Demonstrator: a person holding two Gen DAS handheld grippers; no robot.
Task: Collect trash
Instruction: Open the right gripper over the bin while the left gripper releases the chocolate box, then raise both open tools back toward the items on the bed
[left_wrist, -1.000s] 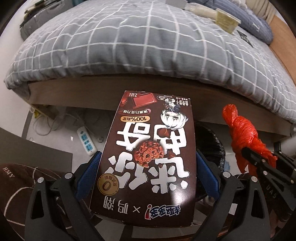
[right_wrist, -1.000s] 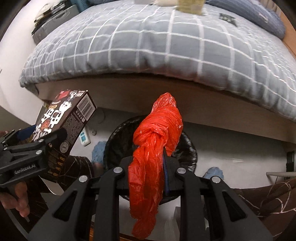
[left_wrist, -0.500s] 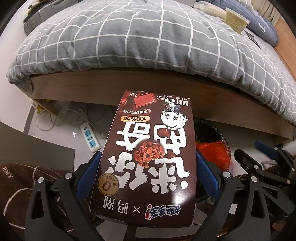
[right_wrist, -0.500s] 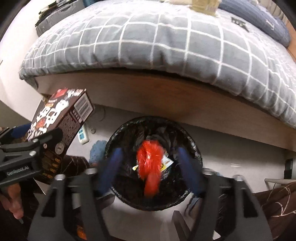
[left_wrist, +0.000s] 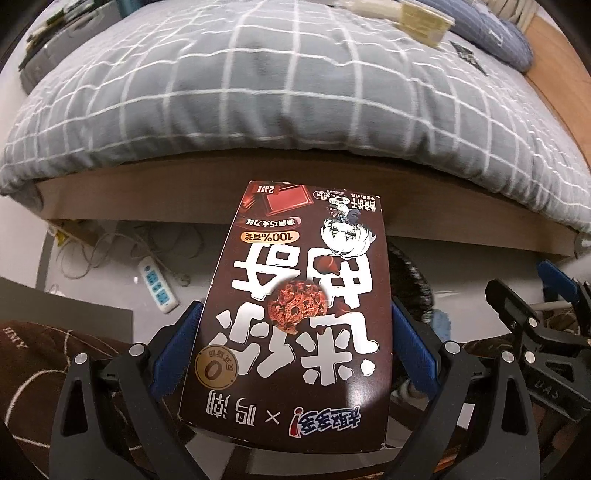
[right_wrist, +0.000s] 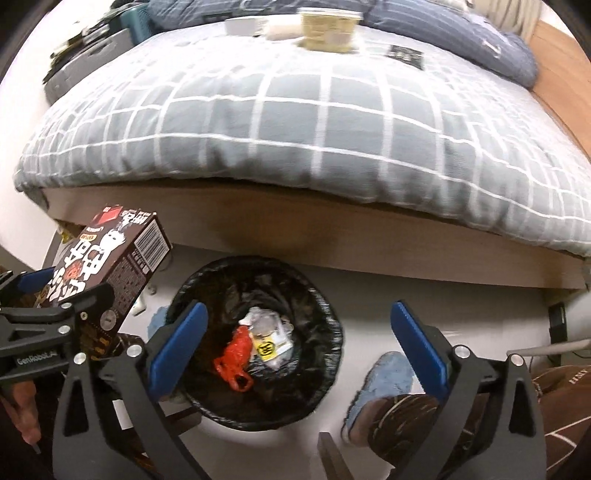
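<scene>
Cookie box (left_wrist: 295, 317) fills our left wrist view, clamped between the left gripper (left_wrist: 295, 347)'s blue pads. Our right wrist view shows the right gripper (right_wrist: 295, 332) just sprung wide, empty; the red plastic bag (right_wrist: 234, 360) now lies inside the black-lined trash bin (right_wrist: 328, 332) below. Box goes next.

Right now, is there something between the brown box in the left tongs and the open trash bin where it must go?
Nothing visible blocks it. The box is held up at the left of the bin, apart from its rim. The bin's mouth is uncovered, with the red bag lying low inside. The right tongs stand open above the bin and hold nothing.
</scene>
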